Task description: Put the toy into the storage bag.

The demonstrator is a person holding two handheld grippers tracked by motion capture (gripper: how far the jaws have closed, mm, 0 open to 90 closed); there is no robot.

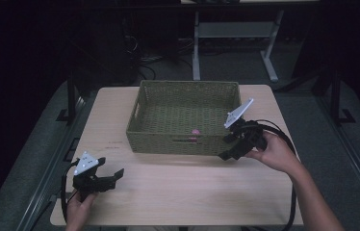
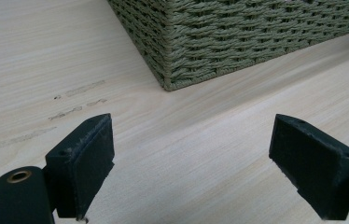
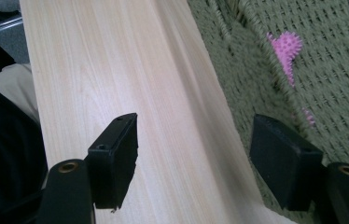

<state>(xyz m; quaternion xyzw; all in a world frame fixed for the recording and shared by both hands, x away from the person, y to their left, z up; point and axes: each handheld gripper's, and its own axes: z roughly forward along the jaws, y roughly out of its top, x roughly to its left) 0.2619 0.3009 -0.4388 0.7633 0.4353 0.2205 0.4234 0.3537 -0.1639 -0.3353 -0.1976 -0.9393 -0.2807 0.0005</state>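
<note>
Hovering my right gripper [image 1: 227, 147] at 4 o'clock corner of green woven rectangular basket [image 1: 183, 142], jaws apart, nothing between; tilted so it clears basket wall. Small pink spiky ball [image 1: 196, 131] sits inside basket, near front wall at about 6 o'clock, low enough that wall guards it. My left gripper [image 1: 113, 175] parked at 8 o'clock on pale wooden table [image 1: 178, 192], jaws wide, empty, out of way.

High view set above near table edge, facing forward, down; both gripper views held low, close; woven basket [image 1: 183, 118] shared
</note>
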